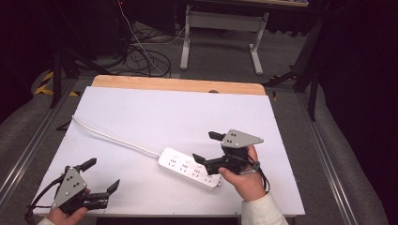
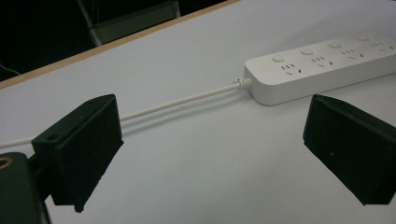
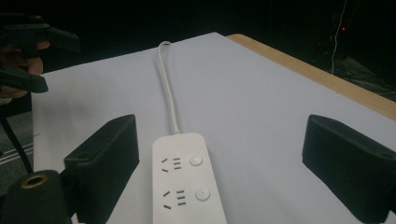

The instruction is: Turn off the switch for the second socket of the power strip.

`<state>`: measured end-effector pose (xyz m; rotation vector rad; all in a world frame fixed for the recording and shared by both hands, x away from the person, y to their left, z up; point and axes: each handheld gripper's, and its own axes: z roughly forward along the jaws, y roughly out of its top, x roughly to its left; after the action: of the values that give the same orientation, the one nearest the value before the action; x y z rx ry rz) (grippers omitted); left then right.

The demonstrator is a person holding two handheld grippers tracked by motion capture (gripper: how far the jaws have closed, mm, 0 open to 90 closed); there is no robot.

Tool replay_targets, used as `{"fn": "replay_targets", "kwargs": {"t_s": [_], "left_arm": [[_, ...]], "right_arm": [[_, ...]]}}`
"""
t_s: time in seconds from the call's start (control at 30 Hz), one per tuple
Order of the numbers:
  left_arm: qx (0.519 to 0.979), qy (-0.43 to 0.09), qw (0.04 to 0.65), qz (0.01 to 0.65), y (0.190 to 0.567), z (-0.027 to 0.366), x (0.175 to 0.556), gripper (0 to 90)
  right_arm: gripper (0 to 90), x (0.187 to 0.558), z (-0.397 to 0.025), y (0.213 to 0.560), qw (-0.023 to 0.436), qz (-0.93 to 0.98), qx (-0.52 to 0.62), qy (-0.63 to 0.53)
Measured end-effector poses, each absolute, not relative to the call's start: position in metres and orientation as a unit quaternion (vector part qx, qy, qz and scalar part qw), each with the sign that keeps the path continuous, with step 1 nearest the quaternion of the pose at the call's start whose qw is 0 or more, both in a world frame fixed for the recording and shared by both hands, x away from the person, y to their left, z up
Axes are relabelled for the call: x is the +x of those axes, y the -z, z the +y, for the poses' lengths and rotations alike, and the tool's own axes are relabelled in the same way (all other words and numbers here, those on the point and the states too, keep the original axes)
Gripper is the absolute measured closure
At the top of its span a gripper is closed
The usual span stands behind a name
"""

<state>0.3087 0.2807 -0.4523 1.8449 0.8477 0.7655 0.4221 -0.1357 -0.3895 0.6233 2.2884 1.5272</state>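
A white power strip with several sockets and round buttons lies on the white table sheet, right of centre near the front. Its white cord runs off toward the far left edge. My right gripper hangs open just over the strip's right end, the strip lying between and below its jaws. My left gripper stands open at the front left corner, empty, facing the strip and its cord from a distance.
A wooden table edge borders the far side. Beyond it stand a white desk frame and a tangle of cables on the floor. In the right gripper view, the left gripper appears at the upper left.
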Motion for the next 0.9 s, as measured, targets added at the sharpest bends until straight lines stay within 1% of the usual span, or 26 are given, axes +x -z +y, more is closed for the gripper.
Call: {"fn": "replay_targets", "kwargs": {"t_s": [0.2, 0.33, 0.67, 0.9], "left_arm": [[0.75, -0.308, 0.471, 0.348, 0.452, 0.28, 0.309, 5.1], [0.748, -0.305, 0.475, 0.35, 0.452, 0.282, 0.309, 5.1], [0.742, -0.304, 0.481, 0.354, 0.451, 0.284, 0.309, 4.6], [0.742, -0.304, 0.483, 0.352, 0.451, 0.284, 0.309, 4.4]], "right_arm": [[7.3, 0.419, -0.156, 0.389, 0.164, 0.797, 0.227, -0.535], [6.4, 0.417, -0.169, 0.392, 0.164, 0.796, 0.24, -0.532], [4.5, 0.41, -0.196, 0.408, 0.171, 0.804, 0.236, -0.518], [4.5, 0.405, -0.213, 0.425, 0.181, 0.801, 0.252, -0.512]]}}
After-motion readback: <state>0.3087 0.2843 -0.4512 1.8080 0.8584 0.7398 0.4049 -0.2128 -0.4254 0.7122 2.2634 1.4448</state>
